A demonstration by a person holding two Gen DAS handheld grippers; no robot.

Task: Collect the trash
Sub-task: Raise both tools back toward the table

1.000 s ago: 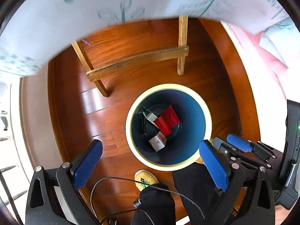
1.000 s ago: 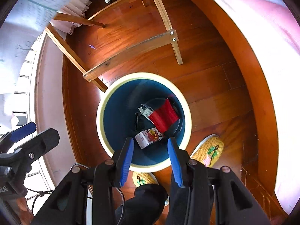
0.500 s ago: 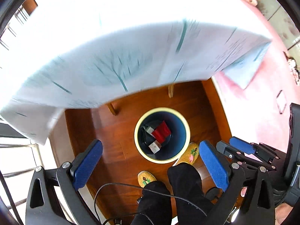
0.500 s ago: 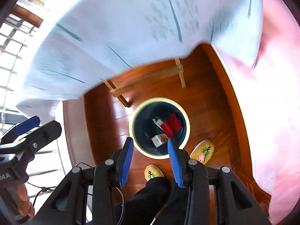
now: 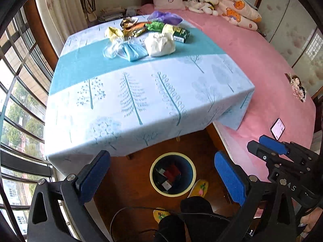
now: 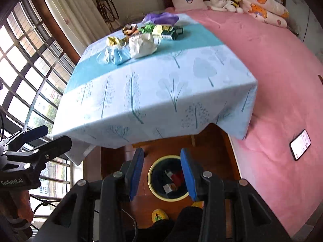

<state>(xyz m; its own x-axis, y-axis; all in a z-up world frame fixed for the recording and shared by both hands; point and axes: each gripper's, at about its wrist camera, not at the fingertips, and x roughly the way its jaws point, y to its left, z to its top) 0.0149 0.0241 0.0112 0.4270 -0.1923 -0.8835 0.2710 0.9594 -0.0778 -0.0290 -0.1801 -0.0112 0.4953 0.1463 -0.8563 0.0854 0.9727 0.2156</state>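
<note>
Several pieces of trash lie at the far side of the table [image 5: 141, 104]: crumpled white paper [image 5: 159, 44], a blue face mask [image 5: 133, 50], a yellow wrapper [image 5: 113, 32], a green packet [image 5: 180, 33] and a purple bag [image 5: 164, 18]. On the floor below the table's near edge stands a blue bin [image 5: 172, 192] with a cream rim, holding a red piece and small cartons. My left gripper [image 5: 161, 173] hangs open and empty high above the bin. My right gripper [image 6: 162, 171] is beside it, its jaws narrower but apart, nothing between them. The right wrist view shows the same paper [image 6: 142, 45] and bin [image 6: 168, 196].
A pink bed [image 5: 252, 60] runs along the table's right side, with a phone [image 5: 278, 128] on it and pillows and soft toys at its head. Barred windows [image 5: 20, 80] fill the left. The person's dark legs and yellow slippers [image 5: 198, 187] stand by the bin.
Both grippers have risen from just above the bin to above table height and tilted up. The tabletop with its trash has come into view. Neither jaw opening has changed.
</note>
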